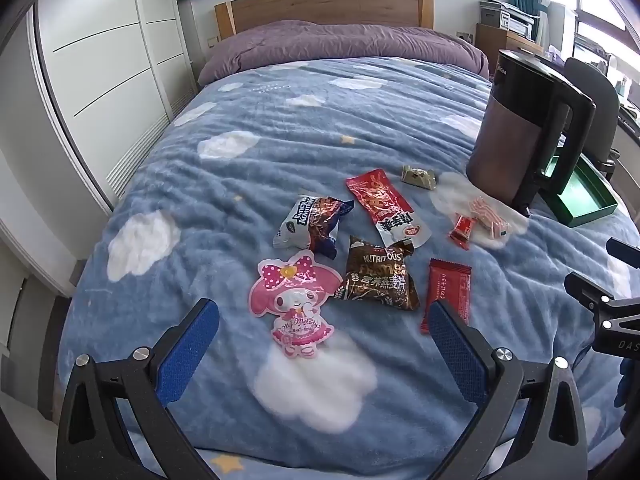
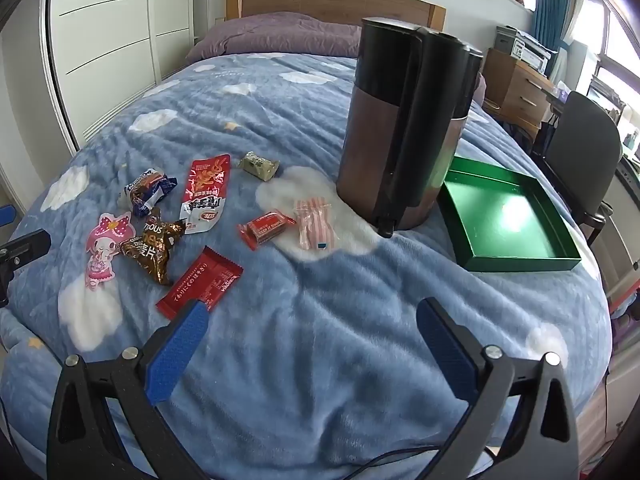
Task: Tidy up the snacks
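Several snack packets lie on the blue cloud blanket (image 1: 280,128): a pink My Melody packet (image 1: 294,302), a brown oat packet (image 1: 378,278), a blue-white packet (image 1: 314,220), a long red packet (image 1: 386,208), a flat red bar (image 1: 448,294), a small red candy (image 1: 462,232), a striped packet (image 1: 490,218) and an olive candy (image 1: 419,177). The empty green tray (image 2: 516,222) sits right of the kettle. My left gripper (image 1: 324,322) is open and empty just short of the My Melody and oat packets. My right gripper (image 2: 312,316) is open and empty, near the red bar (image 2: 200,284).
A tall brown-black kettle (image 2: 404,128) stands on the bed between the snacks and the tray. Purple pillows (image 1: 344,44) and a wooden headboard are at the far end. White wardrobe at left; chair (image 2: 584,152) and desk at right beyond the bed edge.
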Motion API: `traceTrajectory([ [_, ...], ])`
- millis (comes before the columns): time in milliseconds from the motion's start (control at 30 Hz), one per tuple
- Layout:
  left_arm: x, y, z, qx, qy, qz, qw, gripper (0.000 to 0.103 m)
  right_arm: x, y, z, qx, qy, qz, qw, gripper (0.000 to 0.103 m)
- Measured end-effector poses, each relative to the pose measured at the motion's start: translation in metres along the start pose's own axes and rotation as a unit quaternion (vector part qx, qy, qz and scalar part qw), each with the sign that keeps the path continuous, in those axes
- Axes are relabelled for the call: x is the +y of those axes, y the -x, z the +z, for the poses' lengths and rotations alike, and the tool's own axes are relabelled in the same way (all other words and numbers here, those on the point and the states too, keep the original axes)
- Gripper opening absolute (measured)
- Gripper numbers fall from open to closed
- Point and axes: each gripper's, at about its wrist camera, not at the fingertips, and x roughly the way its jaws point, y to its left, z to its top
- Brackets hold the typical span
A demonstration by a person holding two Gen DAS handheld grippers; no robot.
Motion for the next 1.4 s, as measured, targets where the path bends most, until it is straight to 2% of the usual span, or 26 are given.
traceTrajectory([
  [1400,-0.003,-0.011,-0.006,0.019,0.009,-0.01,0.9997,0.102,-0.002,0.0,-0.003,-0.002,-0.01,0.005,1.0,0.103],
])
